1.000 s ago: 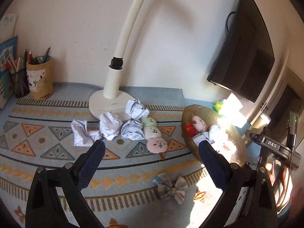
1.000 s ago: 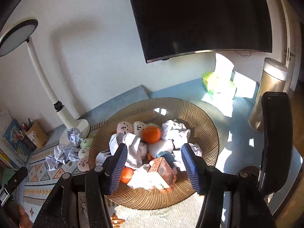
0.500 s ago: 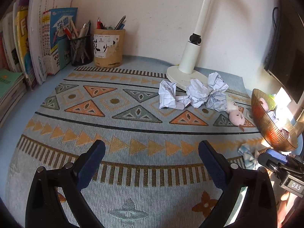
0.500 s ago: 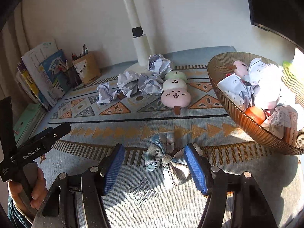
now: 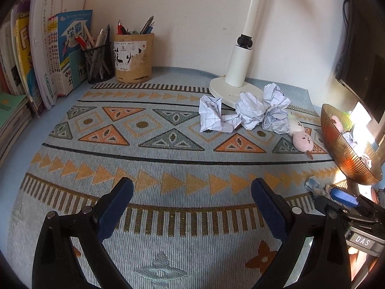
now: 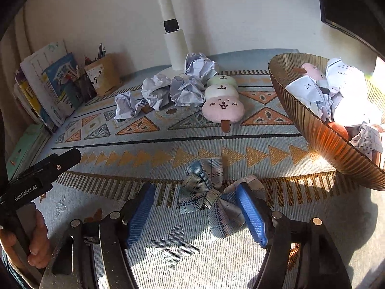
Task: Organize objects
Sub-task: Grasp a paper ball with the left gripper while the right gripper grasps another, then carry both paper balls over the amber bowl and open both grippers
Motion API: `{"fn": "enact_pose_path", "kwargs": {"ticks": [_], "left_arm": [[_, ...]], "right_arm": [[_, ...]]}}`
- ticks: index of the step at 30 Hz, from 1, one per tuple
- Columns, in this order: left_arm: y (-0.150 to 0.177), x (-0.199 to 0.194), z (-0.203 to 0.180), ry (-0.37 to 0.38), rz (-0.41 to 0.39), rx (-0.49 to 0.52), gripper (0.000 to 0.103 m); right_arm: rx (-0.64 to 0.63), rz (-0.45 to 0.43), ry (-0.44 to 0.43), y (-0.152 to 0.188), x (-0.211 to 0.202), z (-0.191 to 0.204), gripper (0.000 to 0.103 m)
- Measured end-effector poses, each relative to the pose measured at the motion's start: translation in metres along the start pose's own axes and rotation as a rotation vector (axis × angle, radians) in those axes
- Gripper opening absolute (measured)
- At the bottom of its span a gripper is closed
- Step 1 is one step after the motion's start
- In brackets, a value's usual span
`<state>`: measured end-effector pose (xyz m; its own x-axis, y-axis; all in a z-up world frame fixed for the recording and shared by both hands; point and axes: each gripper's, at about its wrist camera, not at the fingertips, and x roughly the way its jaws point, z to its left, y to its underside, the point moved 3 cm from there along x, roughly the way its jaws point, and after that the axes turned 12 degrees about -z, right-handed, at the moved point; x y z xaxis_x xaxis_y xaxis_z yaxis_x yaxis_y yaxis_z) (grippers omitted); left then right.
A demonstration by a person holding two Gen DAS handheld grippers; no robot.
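A blue-grey plaid bow (image 6: 211,200) lies on the patterned mat (image 6: 144,144). My right gripper (image 6: 195,192) hangs low over it with its jaws opening. The bow sits between the blue pads (image 6: 251,214), nearer the right one, and is not pinched. Several crumpled paper balls (image 6: 168,89) and a three-ball plush skewer (image 6: 222,103) lie further back by the lamp. An amber ribbed bowl (image 6: 312,125) on the right holds more paper, a plush and an orange. My left gripper (image 5: 191,185) is open over bare mat with nothing between its fingers.
A white lamp base (image 5: 231,89) stands behind the paper balls (image 5: 250,114). Two pen holders (image 5: 133,57) and a row of books (image 5: 48,53) line the back left. A dark monitor (image 5: 361,72) hangs at the right above the bowl (image 5: 341,149). A hand (image 6: 36,248) holds the left tool.
The right gripper left the bowl, came down over the plaid bow and spread its jaws wider. The left gripper swung left and sank toward the mat, then held still.
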<state>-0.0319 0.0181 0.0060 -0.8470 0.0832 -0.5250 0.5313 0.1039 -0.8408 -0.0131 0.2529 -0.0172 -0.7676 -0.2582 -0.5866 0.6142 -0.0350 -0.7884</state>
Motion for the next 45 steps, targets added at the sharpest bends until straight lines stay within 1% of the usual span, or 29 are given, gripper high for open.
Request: {"fn": "enact_pose_path", "kwargs": {"ticks": [2, 3, 4, 6, 7, 9, 10, 12, 15, 17, 21, 23, 24, 25, 26, 27, 28, 29, 30, 31, 33, 35, 37, 40, 43, 45], "left_arm": [[-0.004, 0.005, 0.000, 0.046, 0.049, -0.003, 0.098], [-0.010, 0.008, 0.001, 0.074, 0.067, -0.008, 0.098], [-0.019, 0.011, 0.003, 0.093, 0.075, -0.025, 0.099], [-0.039, 0.021, 0.009, 0.122, 0.083, -0.066, 0.099], [-0.049, 0.027, 0.009, 0.132, 0.081, -0.070, 0.099], [-0.062, 0.041, 0.007, 0.111, 0.052, -0.032, 0.099], [-0.066, 0.049, 0.003, 0.102, 0.051, -0.005, 0.098], [-0.067, 0.067, -0.004, 0.120, 0.071, 0.029, 0.097], [-0.063, 0.090, -0.013, 0.128, 0.092, 0.066, 0.097], [-0.062, 0.103, -0.015, 0.140, 0.111, 0.062, 0.090], [-0.061, 0.120, -0.017, 0.158, 0.134, 0.052, 0.088], [-0.060, 0.125, -0.018, 0.161, 0.137, 0.057, 0.079], [-0.059, 0.127, -0.019, 0.162, 0.143, 0.058, 0.077], [-0.057, 0.130, -0.020, 0.162, 0.152, 0.059, 0.073], [-0.056, 0.133, -0.020, 0.162, 0.163, 0.063, 0.068], [-0.054, 0.135, -0.022, 0.165, 0.170, 0.070, 0.063], [-0.054, 0.135, -0.024, 0.170, 0.172, 0.079, 0.056], [-0.054, 0.134, -0.025, 0.172, 0.163, 0.087, 0.047], [-0.054, 0.133, -0.027, 0.177, 0.158, 0.093, 0.042], [-0.054, 0.131, -0.028, 0.184, 0.156, 0.098, 0.029], [-0.054, 0.128, -0.028, 0.175, 0.142, 0.106, 0.029], [-0.056, 0.120, -0.025, 0.178, 0.136, 0.092, 0.029], [-0.060, 0.108, -0.023, 0.199, 0.121, 0.065, 0.029], [-0.067, 0.078, -0.023, 0.213, 0.079, 0.048, 0.029], [-0.068, 0.040, -0.027, 0.245, 0.036, 0.036, 0.029], [-0.059, 0.017, -0.033, 0.258, 0.016, 0.040, 0.029]], "right_arm": [[0.022, 0.047, -0.032, -0.008, 0.002, 0.000, 0.069], [0.028, 0.062, -0.062, -0.017, 0.002, 0.003, 0.069], [0.026, 0.062, -0.087, -0.028, 0.002, 0.008, 0.069], [0.000, 0.028, -0.115, -0.055, 0.002, 0.021, 0.069], [-0.012, 0.014, -0.125, -0.068, 0.005, 0.027, 0.069], [-0.017, 0.000, -0.138, -0.092, 0.018, 0.036, 0.069], [-0.019, 0.003, -0.143, -0.100, 0.028, 0.040, 0.069], [-0.012, 0.025, -0.156, -0.115, 0.052, 0.047, 0.066], [-0.021, 0.051, -0.161, -0.128, 0.083, 0.057, 0.066], [-0.023, 0.071, -0.167, -0.132, 0.101, 0.061, 0.066], [-0.038, 0.122, -0.159, -0.133, 0.132, 0.067, 0.065], [-0.046, 0.136, -0.146, -0.130, 0.144, 0.067, 0.064], [-0.058, 0.138, -0.128, -0.128, 0.149, 0.067, 0.062], [-0.066, 0.143, -0.115, -0.126, 0.152, 0.066, 0.057], [-0.064, 0.150, -0.112, -0.125, 0.156, 0.065, 0.050], [-0.062, 0.147, -0.107, -0.124, 0.158, 0.063, 0.049], [-0.059, 0.141, -0.113, -0.124, 0.158, 0.062, 0.049], [-0.058, 0.138, -0.116, -0.125, 0.157, 0.062, 0.048], [-0.058, 0.133, -0.116, -0.125, 0.155, 0.061, 0.048], [-0.057, 0.126, -0.115, -0.125, 0.154, 0.061, 0.047], [-0.047, 0.111, -0.126, -0.127, 0.147, 0.060, 0.046], [-0.014, 0.077, -0.176, -0.131, 0.133, 0.059, 0.046], [0.001, 0.039, -0.212, -0.138, 0.111, 0.062, 0.046], [-0.028, -0.024, -0.230, -0.145, 0.069, 0.069, 0.046], [-0.059, -0.065, -0.232, -0.138, 0.024, 0.069, 0.046], [-0.078, -0.074, -0.213, -0.120, -0.003, 0.063, 0.047]]}}
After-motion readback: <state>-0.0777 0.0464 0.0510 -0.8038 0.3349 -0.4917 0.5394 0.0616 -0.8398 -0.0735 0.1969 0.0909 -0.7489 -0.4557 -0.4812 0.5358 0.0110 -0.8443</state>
